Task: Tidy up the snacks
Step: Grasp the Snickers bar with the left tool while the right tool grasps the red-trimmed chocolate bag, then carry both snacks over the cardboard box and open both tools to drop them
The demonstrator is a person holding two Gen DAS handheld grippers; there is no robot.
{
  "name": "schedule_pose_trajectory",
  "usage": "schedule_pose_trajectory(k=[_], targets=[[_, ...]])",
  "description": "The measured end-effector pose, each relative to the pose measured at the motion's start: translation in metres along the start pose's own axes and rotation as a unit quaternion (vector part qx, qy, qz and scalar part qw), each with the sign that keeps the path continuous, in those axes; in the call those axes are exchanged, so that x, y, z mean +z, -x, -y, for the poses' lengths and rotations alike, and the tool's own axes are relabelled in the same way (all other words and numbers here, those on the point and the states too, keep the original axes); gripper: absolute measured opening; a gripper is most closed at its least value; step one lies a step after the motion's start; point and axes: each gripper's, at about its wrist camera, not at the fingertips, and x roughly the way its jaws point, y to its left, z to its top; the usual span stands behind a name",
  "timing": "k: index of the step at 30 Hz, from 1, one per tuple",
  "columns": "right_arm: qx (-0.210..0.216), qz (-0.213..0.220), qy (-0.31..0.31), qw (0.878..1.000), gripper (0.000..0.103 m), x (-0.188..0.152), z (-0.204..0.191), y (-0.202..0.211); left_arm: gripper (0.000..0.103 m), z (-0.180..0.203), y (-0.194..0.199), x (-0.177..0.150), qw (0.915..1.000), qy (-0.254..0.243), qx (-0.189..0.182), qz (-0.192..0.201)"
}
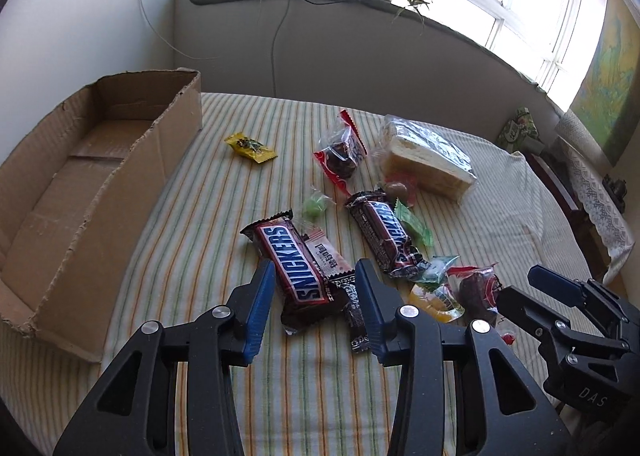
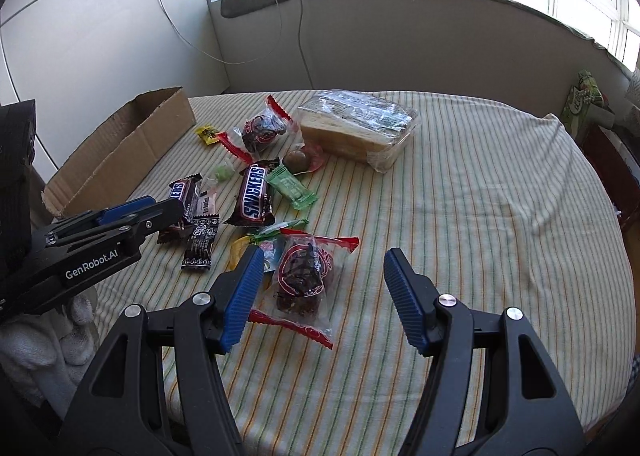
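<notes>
Snacks: all loose on the striped cloth point(image 2: 480, 184); nearest Snickers bar point(image 1: 294, 262) lies between the left gripper's point(image 1: 316, 284) jaws, pads not pressing
Red-wrapped cake point(image 2: 302, 276): between the right gripper's point(image 2: 320, 276) jaws, left pad just beside it; no grip that I can see
Cardboard box point(image 1: 120, 192): at the left, bare inside
Progress: nothing sorted; every piece left to move, I'd judge

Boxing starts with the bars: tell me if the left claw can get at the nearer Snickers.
Probably yes. The left claw stands open with the nearer Snickers between its fingers, nothing on top; a small dark packet lies alongside.
</notes>
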Motion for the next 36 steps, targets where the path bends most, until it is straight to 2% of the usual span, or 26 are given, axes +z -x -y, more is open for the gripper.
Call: schedule_pose_trajectory(k=[3, 6, 12, 17, 20, 22, 23, 28, 36], targets=[[0.006, -0.018, 0.000, 1.000, 0.066, -0.001, -0.001, -0.010, 0.040, -0.004, -0.007, 0.002, 0.9999, 0.008, 0.002, -0.008], [0.005, -0.028, 0.000, 1.000, 0.073, -0.002, -0.001, -0.019, 0.040, -0.008, -0.014, 0.004, 0.9997, 0.016, 0.005, -0.015], [0.008, -0.038, -0.003, 0.999, 0.073, -0.003, 0.000, -0.028, 0.040, -0.016, -0.024, 0.006, 0.9992, 0.029, -0.003, -0.029], [0.010, -0.042, -0.013, 0.999, 0.073, -0.002, 0.005, -0.031, 0.035, -0.018, -0.026, 0.006, 0.9990, 0.033, -0.006, -0.029], [0.013, -0.045, -0.018, 0.999, 0.065, -0.003, 0.008, -0.031, 0.033, -0.018, -0.026, 0.006, 0.9991, 0.031, -0.008, -0.028], [0.012, -0.049, -0.019, 0.999, 0.049, -0.003, 0.010, -0.032, 0.030, -0.019, -0.027, 0.007, 0.9990, 0.033, -0.009, -0.028], [0.012, -0.051, -0.019, 0.998, 0.046, -0.003, 0.011, -0.033, 0.030, -0.020, -0.028, 0.007, 0.9990, 0.034, -0.010, -0.029], [0.021, -0.047, -0.030, 0.998, 0.038, -0.003, 0.015, -0.030, 0.028, -0.017, -0.026, 0.006, 0.9993, 0.029, -0.008, -0.024], [0.019, -0.036, -0.034, 0.999, 0.035, -0.004, 0.015, -0.023, 0.027, -0.015, -0.019, 0.005, 0.9995, 0.026, -0.010, -0.017]])
